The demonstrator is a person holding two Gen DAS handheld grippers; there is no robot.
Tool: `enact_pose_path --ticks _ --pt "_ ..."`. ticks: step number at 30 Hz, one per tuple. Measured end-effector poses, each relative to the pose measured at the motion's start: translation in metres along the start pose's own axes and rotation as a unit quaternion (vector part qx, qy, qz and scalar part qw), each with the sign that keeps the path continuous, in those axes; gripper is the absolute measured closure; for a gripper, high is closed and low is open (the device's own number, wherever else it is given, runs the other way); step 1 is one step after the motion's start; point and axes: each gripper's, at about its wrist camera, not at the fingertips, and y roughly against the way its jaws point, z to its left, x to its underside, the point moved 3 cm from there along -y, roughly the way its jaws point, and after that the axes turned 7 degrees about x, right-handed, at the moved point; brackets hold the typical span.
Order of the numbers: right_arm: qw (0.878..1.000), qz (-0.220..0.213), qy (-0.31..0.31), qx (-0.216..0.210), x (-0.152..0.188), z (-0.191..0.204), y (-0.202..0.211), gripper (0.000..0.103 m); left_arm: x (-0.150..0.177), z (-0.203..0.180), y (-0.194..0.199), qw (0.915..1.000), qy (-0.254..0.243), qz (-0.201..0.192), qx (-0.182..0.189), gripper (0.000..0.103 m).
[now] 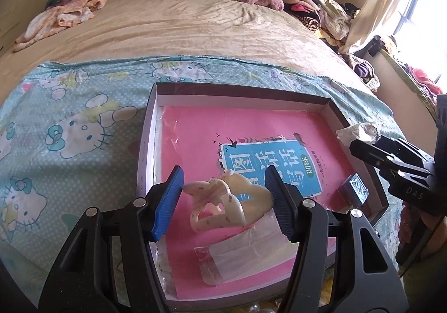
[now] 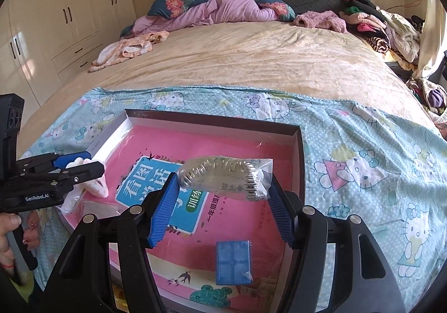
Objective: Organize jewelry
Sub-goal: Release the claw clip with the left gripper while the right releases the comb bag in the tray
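Observation:
A shallow box (image 1: 156, 106) with a pink book (image 1: 195, 145) in its bottom lies on the Hello Kitty cloth. My left gripper (image 1: 223, 190) is shut on a cream hair claw clip (image 1: 223, 206) and holds it over the box's near left part. It shows in the right wrist view (image 2: 81, 165) at the left. My right gripper (image 2: 223, 195) is shut on a clear bag of silvery jewelry (image 2: 223, 176) above the box's middle; in the left wrist view it (image 1: 360, 139) is at the right. A small blue box (image 2: 233, 262) lies on the book.
A clear plastic bag (image 1: 237, 254) lies in the box near the left gripper. The Hello Kitty cloth (image 2: 363, 162) covers the near end of a beige bed (image 2: 237, 56). Clothes are piled at the far end and right side. Wardrobes stand at the left.

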Motion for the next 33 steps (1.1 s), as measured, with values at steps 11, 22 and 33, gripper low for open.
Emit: enact_pose_path --ticks 11,22,33 --pt "0.999 0.041 -0.012 -0.005 0.014 -0.001 -0.027 0.040 0.000 0.010 0.002 0.9998 0.015 -0.008 -0.002 0.051" --pt "0.999 0.019 -0.035 -0.011 0.017 -0.008 -0.007 0.023 -0.001 0.009 0.003 0.9998 0.015 -0.010 -0.001 0.051" --pt "0.998 -0.012 -0.054 -0.017 0.025 -0.017 0.032 0.016 -0.007 0.008 0.015 0.9994 0.019 -0.029 -0.002 0.040"
